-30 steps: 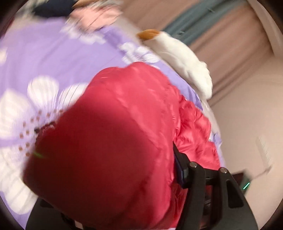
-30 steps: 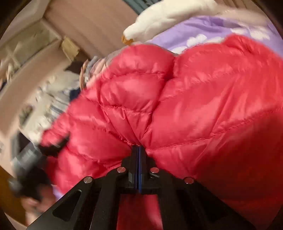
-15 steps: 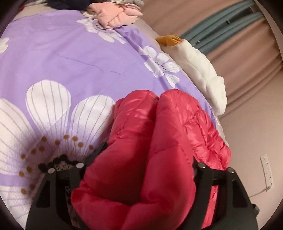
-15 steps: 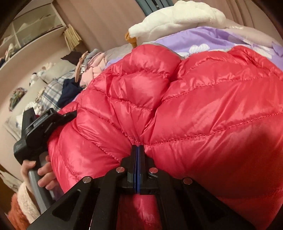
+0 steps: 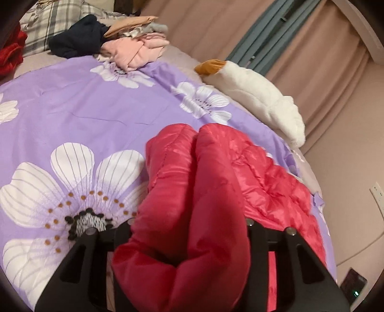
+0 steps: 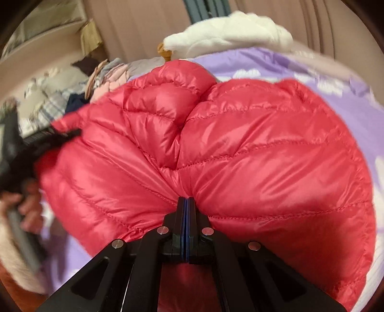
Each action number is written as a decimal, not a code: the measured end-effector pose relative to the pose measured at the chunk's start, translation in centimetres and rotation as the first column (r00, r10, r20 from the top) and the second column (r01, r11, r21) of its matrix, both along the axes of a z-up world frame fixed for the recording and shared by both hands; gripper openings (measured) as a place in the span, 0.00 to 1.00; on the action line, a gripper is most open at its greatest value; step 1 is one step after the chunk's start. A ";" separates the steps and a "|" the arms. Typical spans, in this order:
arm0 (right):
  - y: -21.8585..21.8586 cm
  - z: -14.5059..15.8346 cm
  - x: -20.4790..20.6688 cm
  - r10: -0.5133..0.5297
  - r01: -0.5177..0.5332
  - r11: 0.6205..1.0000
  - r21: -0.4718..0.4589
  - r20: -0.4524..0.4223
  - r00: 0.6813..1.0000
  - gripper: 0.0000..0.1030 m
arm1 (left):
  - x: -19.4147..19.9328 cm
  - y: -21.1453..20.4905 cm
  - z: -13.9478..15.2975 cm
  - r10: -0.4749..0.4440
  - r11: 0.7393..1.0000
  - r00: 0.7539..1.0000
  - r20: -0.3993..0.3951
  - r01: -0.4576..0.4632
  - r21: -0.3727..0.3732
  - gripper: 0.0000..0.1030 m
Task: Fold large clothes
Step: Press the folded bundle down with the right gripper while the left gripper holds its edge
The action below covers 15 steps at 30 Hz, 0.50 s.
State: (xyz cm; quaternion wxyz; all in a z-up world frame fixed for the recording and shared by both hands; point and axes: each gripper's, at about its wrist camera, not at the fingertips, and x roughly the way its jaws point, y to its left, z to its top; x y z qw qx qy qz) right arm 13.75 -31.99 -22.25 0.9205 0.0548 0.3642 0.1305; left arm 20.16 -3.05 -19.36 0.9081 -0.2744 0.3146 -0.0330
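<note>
A red quilted puffer jacket [image 5: 216, 182] lies bunched on a purple flowered bedspread [image 5: 72, 115]. My left gripper [image 5: 189, 223] has a thick fold of the jacket between its fingers. The jaws are closing and the fold fills the gap, touching both fingers. My right gripper [image 6: 184, 201] is shut, its blue pads together, and the jacket [image 6: 240, 148] puckers into its tip. In the right wrist view the left gripper [image 6: 14, 148] is a blur at the left edge, on the jacket's far end, with a hand [image 6: 24, 199] on its handle.
A pile of pink and dark clothes [image 5: 134, 52] and a plaid pillow [image 5: 52, 19] lie at the head of the bed. A white plush toy [image 5: 254, 96] lies along the bed's far edge by the curtains. A dark device [image 5: 354, 285] sits on the floor at the right.
In the left wrist view the jacket bulk has dropped lower, uncovering the bedspread, and the left jaws have narrowed on the fold. The right gripper stays shut on the jacket; its view has shifted slightly.
</note>
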 end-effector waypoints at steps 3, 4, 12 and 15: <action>-2.1 0.4 0.7 -0.047 0.050 0.993 0.108 -0.030 0.998 0.00 | -1.4 -0.9 0.8 -0.021 0.998 0.999 0.026 0.019 0.061 0.42; -2.9 0.6 0.7 -0.076 0.085 0.979 0.187 -0.057 0.995 0.00 | -1.3 -1.3 0.8 -0.022 0.996 0.999 0.034 0.019 0.083 0.42; 1.3 1.6 -0.1 0.013 -0.019 0.987 0.160 0.037 0.999 0.00 | -1.0 -0.2 -0.5 0.021 1.000 1.000 -0.019 -0.021 0.023 0.42; 0.4 1.9 0.4 0.003 -0.009 0.965 0.263 0.024 1.000 0.00 | -1.3 -0.5 -0.3 0.021 0.999 1.000 -0.012 -0.020 0.050 0.42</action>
